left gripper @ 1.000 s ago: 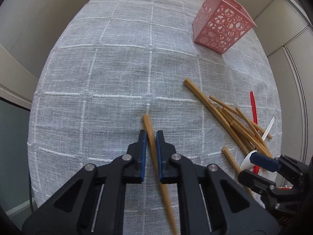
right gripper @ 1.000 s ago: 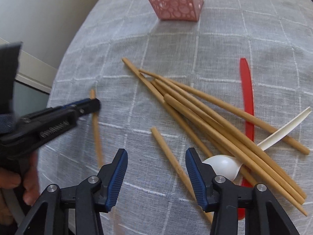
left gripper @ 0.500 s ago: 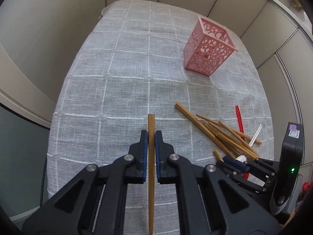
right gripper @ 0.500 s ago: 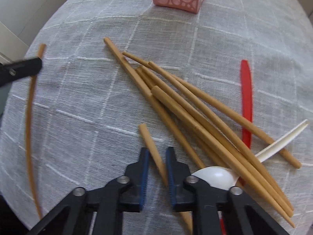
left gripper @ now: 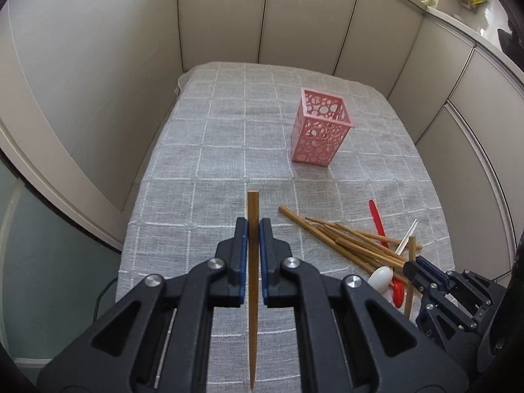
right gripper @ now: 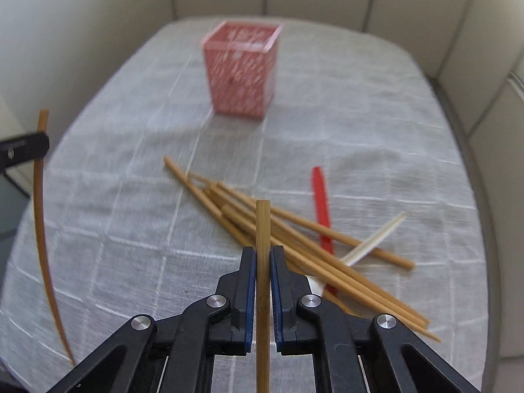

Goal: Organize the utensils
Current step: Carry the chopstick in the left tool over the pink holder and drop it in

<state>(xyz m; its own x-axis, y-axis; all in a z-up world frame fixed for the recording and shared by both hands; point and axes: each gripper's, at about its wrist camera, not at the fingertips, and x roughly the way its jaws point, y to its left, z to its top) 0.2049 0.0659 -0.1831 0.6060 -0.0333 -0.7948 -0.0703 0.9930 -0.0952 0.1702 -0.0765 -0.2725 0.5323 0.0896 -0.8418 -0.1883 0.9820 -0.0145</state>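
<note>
My left gripper [left gripper: 252, 229] is shut on a wooden chopstick [left gripper: 252, 209], held above the grey checked tablecloth [left gripper: 213, 163]. My right gripper [right gripper: 263, 255] is shut on another wooden chopstick [right gripper: 263, 222], lifted over the pile of chopsticks [right gripper: 294, 235]. That pile lies at the right in the left wrist view as chopsticks [left gripper: 347, 242], with a red utensil [left gripper: 376, 219] and a white spoon [left gripper: 381, 275] among them. A pink perforated holder [left gripper: 322, 127] stands upright beyond the pile; holder [right gripper: 242, 75] is blurred in the right wrist view. The left gripper's chopstick [right gripper: 41, 229] shows at the left edge there.
Beige panel walls [left gripper: 229, 16] close in the table at the back and right. The table's left edge [left gripper: 144, 177] drops to a grey floor. The right gripper [left gripper: 422, 268] sits at the lower right of the left wrist view. A red utensil [right gripper: 322, 203] and white spoon [right gripper: 370, 245] lie under the pile.
My right gripper shut on a loose chopstick and lifted it off the cloth. My left gripper rose with its chopstick, and both views now take in the holder and walls.
</note>
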